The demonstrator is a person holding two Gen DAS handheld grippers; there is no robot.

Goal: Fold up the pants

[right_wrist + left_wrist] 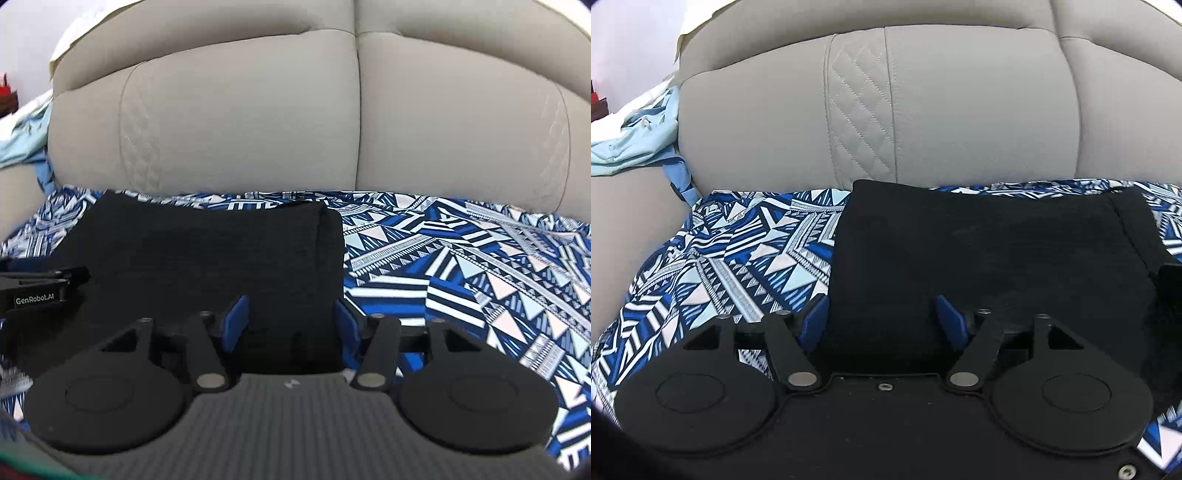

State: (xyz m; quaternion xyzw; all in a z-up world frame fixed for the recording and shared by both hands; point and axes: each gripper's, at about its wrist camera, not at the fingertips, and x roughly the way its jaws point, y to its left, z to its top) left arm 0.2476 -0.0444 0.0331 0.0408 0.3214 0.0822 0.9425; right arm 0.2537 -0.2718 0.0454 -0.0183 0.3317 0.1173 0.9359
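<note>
Through my left wrist view, my left gripper [882,319] stands released, blue pads spread over the near left edge of the black pants [990,251], which lie folded in a compact block on the patterned sheet [731,258] before the sofa back [923,110]. To do this well, I judge I should press the edges flat and square. Through my right wrist view, my right gripper [291,325] is likewise released, straddling the pants' [207,251] near right edge, with the other gripper at left.
</note>
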